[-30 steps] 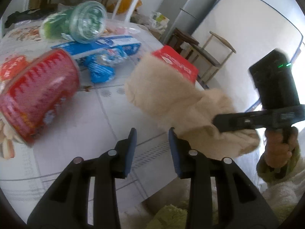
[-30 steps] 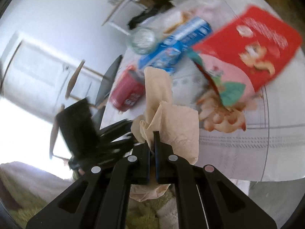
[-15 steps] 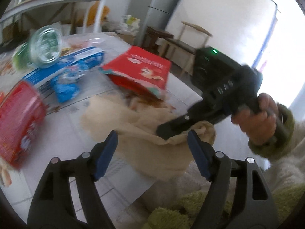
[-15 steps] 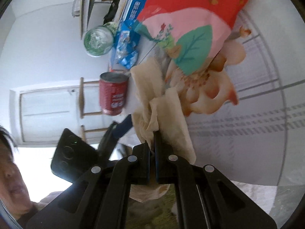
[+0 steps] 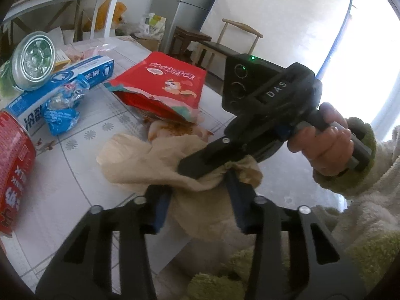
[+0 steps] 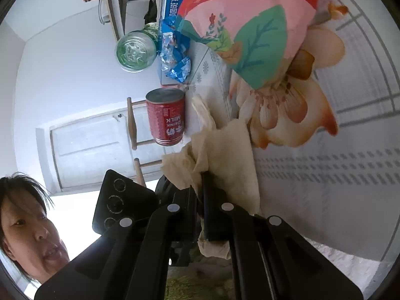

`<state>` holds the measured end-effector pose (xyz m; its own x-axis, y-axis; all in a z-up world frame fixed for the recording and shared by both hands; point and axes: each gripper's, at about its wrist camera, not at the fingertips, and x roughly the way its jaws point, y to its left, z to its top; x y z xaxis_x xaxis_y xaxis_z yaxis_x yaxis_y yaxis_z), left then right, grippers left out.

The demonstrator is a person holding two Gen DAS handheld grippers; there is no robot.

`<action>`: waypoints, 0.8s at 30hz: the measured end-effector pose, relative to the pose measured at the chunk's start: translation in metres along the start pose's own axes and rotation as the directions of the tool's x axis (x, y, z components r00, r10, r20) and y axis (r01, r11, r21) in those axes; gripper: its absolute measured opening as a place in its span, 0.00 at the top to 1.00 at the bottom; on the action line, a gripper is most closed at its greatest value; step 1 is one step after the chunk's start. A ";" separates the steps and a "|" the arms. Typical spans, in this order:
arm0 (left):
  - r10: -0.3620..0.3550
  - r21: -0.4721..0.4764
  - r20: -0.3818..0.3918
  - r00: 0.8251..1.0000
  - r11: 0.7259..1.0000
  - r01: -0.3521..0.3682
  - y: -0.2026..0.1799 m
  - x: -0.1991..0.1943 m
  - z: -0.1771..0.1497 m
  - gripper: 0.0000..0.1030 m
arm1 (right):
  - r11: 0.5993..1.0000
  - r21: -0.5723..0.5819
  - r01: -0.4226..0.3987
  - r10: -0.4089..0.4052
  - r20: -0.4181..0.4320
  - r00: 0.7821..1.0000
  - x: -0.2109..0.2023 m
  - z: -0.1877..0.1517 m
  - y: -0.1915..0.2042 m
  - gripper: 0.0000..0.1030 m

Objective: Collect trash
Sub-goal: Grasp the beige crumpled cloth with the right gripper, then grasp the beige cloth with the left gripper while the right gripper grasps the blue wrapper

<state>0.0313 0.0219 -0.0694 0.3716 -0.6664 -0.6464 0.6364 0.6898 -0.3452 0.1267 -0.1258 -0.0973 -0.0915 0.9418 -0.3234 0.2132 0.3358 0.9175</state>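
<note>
Tissue (image 5: 160, 165), crumpled and beige, hangs off the table (image 5: 62, 190) edge, pinched shut in the right tool (image 6: 200, 200). The left tool (image 5: 197, 207) gapes wide directly below, its 2 fingers straddling the drooping wad, so it is nearer for a takeover.
</note>
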 end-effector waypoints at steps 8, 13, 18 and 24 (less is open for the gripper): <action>-0.005 -0.027 -0.005 1.000 1.000 0.005 0.005 0.000 -0.003 0.81 | 0.978 -0.149 0.145 -0.139 0.051 0.989 -0.005 0.001 0.029 0.74; 0.008 -0.076 0.033 0.999 0.997 -0.005 0.015 -0.011 -0.005 0.84 | 0.915 -0.268 0.302 -0.271 0.147 0.951 -0.018 0.000 0.060 0.57; 0.093 -0.167 0.061 0.994 0.983 -0.082 0.030 -0.024 -0.007 0.87 | 0.786 -0.416 0.458 -0.342 0.324 0.882 -0.018 -0.004 0.112 0.55; 0.133 -0.305 0.050 0.990 0.946 -0.112 0.055 -0.027 -0.013 0.88 | 0.598 -0.518 0.612 -0.413 0.455 0.789 0.022 0.021 0.156 0.53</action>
<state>0.0474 0.0812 -0.0792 0.4862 -0.5818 -0.6520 0.3544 0.8133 -0.4615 0.1786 -0.0524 0.0343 0.2826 0.6114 -0.7392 -0.4325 0.7690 0.4707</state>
